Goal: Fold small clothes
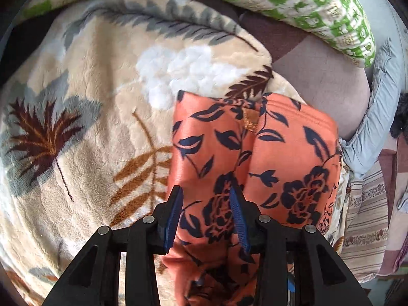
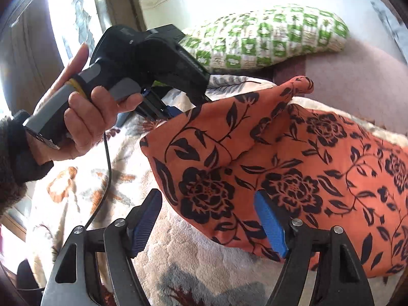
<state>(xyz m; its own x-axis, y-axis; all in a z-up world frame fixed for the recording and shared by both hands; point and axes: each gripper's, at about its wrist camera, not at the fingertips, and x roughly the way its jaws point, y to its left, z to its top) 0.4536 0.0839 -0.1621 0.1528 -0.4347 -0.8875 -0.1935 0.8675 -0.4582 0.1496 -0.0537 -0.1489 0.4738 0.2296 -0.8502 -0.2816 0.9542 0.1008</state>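
An orange garment with a dark floral print (image 1: 255,148) lies on a beige leaf-patterned fleece blanket (image 1: 89,102). My left gripper (image 1: 206,196) stands over its near part with the jaws apart, and cloth passes between the blue pads (image 1: 173,216). In the right wrist view the left gripper (image 2: 176,111) meets a raised flap of the garment (image 2: 255,153) at its upper left edge; its fingertips are hidden there. My right gripper (image 2: 209,204) is open, its jaws wide apart, just above the garment's near-left corner, holding nothing.
A green and white patterned pillow (image 1: 318,7) lies along the far side, also in the right wrist view (image 2: 267,38). A mauve sheet (image 1: 323,81) and a grey-blue cloth (image 1: 377,117) lie to the right, striped fabric (image 1: 367,224) below them. A hand (image 2: 89,125) grips the left tool's handle.
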